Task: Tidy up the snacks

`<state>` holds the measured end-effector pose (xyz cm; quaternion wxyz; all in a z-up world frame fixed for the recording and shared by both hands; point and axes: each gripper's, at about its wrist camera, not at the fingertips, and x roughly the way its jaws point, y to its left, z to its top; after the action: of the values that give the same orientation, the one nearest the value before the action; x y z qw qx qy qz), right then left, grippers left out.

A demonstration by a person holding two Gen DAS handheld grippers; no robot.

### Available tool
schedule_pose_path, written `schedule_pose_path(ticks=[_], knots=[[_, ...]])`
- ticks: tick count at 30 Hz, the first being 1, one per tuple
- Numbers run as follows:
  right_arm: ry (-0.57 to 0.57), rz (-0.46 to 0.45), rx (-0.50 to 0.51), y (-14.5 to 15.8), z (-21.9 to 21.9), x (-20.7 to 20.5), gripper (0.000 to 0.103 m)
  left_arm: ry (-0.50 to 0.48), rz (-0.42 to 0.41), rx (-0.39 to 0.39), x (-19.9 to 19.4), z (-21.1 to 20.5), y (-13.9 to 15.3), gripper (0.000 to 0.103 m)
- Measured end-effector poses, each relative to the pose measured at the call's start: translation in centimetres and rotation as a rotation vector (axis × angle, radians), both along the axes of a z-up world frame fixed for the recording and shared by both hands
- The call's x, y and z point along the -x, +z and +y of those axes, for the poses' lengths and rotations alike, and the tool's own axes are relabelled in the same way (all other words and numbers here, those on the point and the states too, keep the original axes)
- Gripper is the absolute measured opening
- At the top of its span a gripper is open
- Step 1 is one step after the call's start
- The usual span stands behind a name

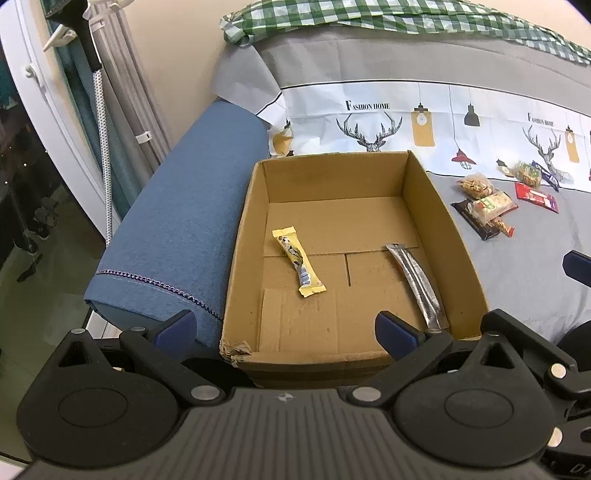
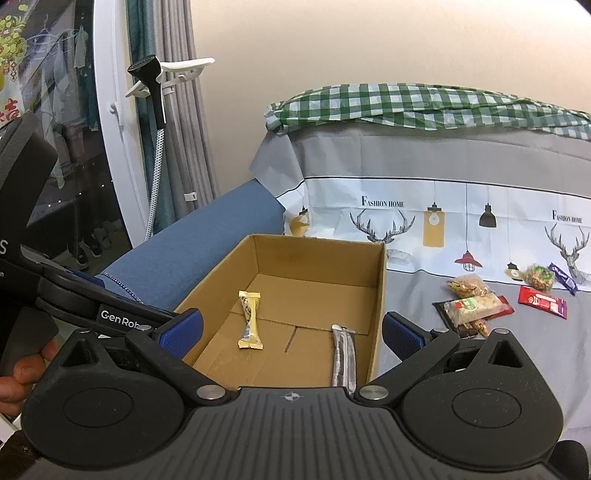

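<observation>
An open cardboard box [image 1: 424,192] [image 2: 378,291] stands on the grey bed cover. Inside lie a yellow snack bar [image 1: 298,266] [image 2: 249,319] and a silver snack stick [image 1: 417,284] [image 2: 343,356]. Several loose snacks [image 1: 491,206] [image 2: 476,302] lie on the cover right of the box, with a red wrapper [image 1: 537,196] [image 2: 542,301] and a purple bar [image 2: 563,278] farther right. My left gripper [image 1: 286,332] is open and empty over the box's near edge. My right gripper [image 2: 291,330] is open and empty just before the box.
A blue padded armrest [image 1: 177,229] [image 2: 192,243] runs along the box's left side. A green checked cloth [image 1: 369,14] [image 2: 406,103] lies on the backrest. Curtains and a garment steamer [image 2: 155,96] stand at the far left. The left gripper's body [image 2: 74,295] shows in the right wrist view.
</observation>
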<state>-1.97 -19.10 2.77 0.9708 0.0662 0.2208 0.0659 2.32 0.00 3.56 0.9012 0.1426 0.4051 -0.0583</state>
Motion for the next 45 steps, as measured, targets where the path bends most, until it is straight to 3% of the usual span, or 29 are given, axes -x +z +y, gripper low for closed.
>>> schedule_pose_path(ticks=[12, 22, 30, 36, 40, 45], knots=[[-0.013, 0.023, -0.062, -1.3, -1.2, -0.8, 0.102, -0.01, 0.073, -0.005, -1.4, -1.6, -0.7, 0.103], [-0.123, 0.005, -0.116, -2.6, -6.0, -1.5, 0.102, -0.077, 0.124, 0.002, -4.1, -6.8, -0.8, 0.103], [-0.308, -0.016, -0.074, -4.6, -13.2, -1.7, 0.102, -0.252, 0.199, 0.073, -8.0, -15.3, -1.5, 0.103], [-0.463, 0.008, -0.046, -6.3, -20.9, -3.0, 0.102, -0.41, 0.181, -0.046, -11.1, -24.6, -3.4, 0.103], [-0.538, 0.039, -0.009, -8.1, -27.0, -5.2, 0.102, -0.47, 0.249, -0.074, -15.0, -30.4, -6.8, 0.103], [-0.542, 0.124, 0.013, -11.1, -34.6, -10.5, 0.102, -0.508, 0.339, -0.111, -19.8, -35.8, -11.7, 0.102]])
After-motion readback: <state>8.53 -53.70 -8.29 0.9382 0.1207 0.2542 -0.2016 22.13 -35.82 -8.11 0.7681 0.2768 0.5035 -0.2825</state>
